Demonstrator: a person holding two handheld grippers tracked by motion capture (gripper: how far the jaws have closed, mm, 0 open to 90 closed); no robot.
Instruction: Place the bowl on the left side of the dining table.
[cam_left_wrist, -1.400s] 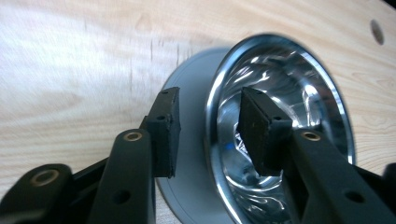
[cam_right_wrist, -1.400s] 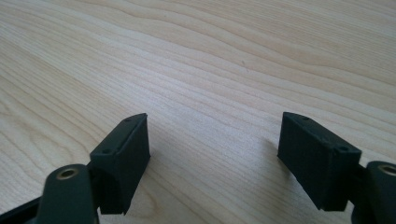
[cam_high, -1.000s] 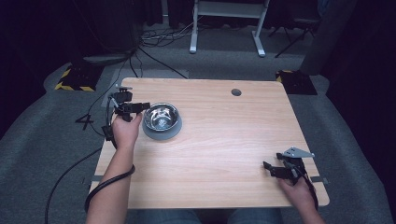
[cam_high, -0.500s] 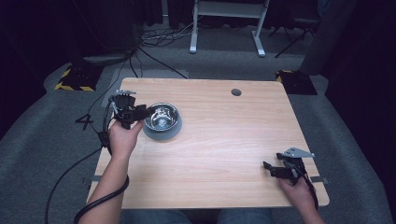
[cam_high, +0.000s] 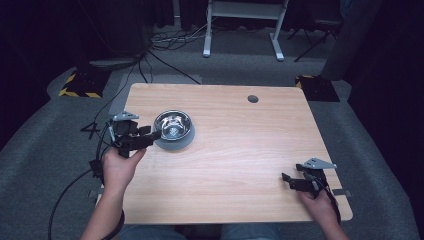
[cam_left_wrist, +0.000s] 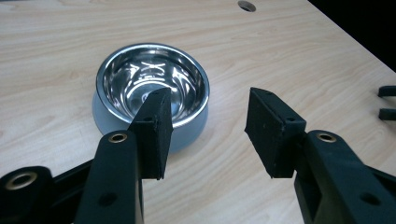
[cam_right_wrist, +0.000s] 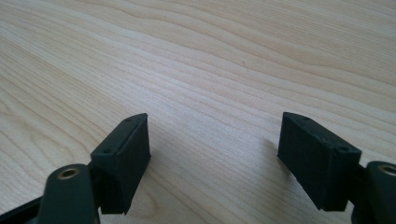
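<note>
A shiny steel bowl on a grey base stands upright and empty on the left part of the wooden table. My left gripper lies at the bowl's near-left side, open, with nothing between its jaws. In the left gripper view the bowl sits just beyond the left jaw, and the open left gripper points past the bowl's right side. My right gripper rests low at the near right corner. It is open over bare wood.
A round cable hole sits near the table's far edge. The right gripper's jaw tips show at the far right of the left gripper view. Beyond the table are a white desk frame, floor cables and striped blocks.
My left gripper has slid a little toward the near edge, beside the bowl. The bowl and the right gripper have stayed put.
</note>
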